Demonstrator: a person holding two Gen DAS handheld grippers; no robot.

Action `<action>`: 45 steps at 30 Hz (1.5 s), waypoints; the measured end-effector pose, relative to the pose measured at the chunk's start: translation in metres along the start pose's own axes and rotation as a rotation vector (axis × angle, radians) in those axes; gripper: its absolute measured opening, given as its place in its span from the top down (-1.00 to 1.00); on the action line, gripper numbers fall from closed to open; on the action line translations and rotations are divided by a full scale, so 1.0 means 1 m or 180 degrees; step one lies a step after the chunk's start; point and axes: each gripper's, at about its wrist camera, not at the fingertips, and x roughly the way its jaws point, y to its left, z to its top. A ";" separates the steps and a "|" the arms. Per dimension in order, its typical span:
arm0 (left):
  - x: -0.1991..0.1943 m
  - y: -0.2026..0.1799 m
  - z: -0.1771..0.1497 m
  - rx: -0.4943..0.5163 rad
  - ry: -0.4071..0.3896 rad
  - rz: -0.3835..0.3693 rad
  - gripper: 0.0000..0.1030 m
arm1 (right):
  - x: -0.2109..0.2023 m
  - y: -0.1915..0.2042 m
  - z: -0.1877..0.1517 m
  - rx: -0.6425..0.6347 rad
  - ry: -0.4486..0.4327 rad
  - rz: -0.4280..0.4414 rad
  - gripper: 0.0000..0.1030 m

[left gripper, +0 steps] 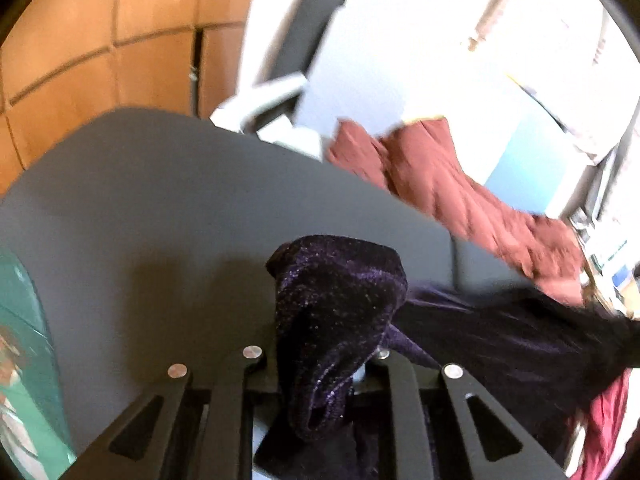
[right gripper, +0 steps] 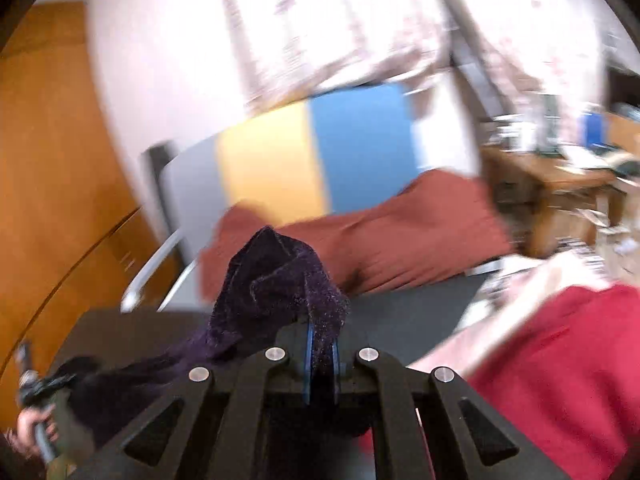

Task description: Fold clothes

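Observation:
A dark purple sparkly velvet garment (left gripper: pixel 340 304) is stretched between both grippers above a grey table (left gripper: pixel 160 200). My left gripper (left gripper: pixel 320 364) is shut on one bunched end of it; the cloth hides the fingertips and trails off to the right. In the right wrist view my right gripper (right gripper: pixel 320 364) is shut on the other end of the purple garment (right gripper: pixel 280 280), which bunches above the blue pads (right gripper: pixel 307 356) and trails down to the left. Both views are blurred by motion.
A rust-brown garment (left gripper: pixel 440 184) lies at the table's far edge, also in the right wrist view (right gripper: pixel 380 236). A red garment (right gripper: pixel 560 360) lies at the right. A chair (left gripper: pixel 304 32) stands behind the table. A cluttered wooden desk (right gripper: pixel 560 184) stands far right.

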 end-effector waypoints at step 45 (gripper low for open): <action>-0.008 -0.194 -0.242 0.2095 0.0285 -0.0265 0.37 | -0.026 0.122 -0.327 -0.1186 0.1392 0.0067 -0.45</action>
